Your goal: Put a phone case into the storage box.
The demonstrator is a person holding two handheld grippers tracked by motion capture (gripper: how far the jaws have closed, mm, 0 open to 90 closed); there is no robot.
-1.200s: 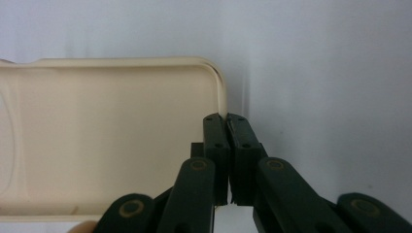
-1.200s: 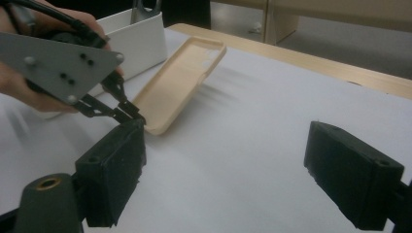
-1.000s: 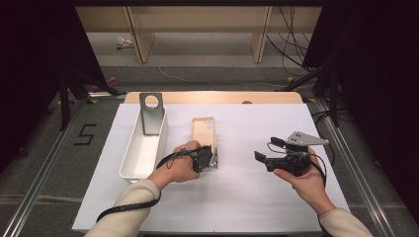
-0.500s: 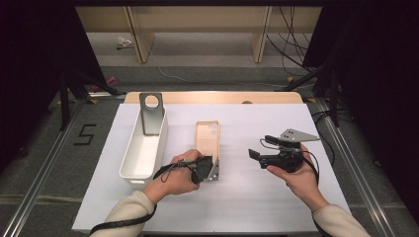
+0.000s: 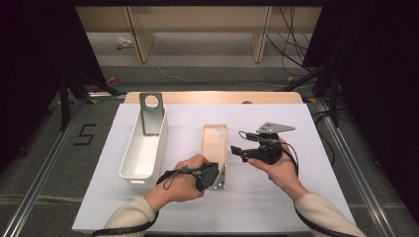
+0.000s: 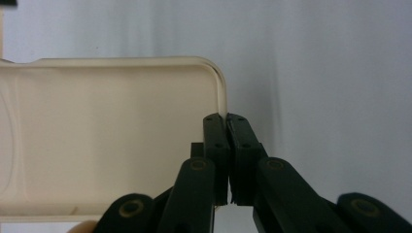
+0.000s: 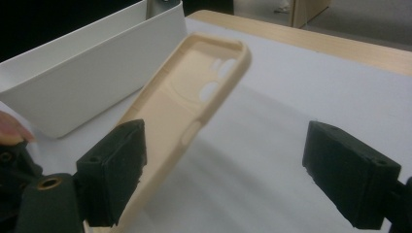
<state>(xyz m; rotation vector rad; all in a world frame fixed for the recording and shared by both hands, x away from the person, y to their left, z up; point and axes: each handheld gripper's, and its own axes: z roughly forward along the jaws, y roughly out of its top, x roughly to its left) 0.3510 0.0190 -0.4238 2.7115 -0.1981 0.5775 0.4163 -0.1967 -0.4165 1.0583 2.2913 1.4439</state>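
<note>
We hold the phone case (image 5: pixel 215 148) by its near edge, the left gripper (image 6: pixel 227 127) clamped on its rim, beside the white bin (image 5: pixel 143 148). The right gripper (image 5: pixel 237 149), jaws apart, nears the case's side. The case looks gripped and lifted; what follows, perhaps a second grip, remains undone.

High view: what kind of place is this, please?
Probably a lab recording station, not a home: a white-covered table framed by metal rails, dark curtains, loose cables, and a floor marker "5".

L gripper (image 5: pixel 217 177): jaws clamped | R gripper (image 5: pixel 236 150): jaws wide apart
</note>
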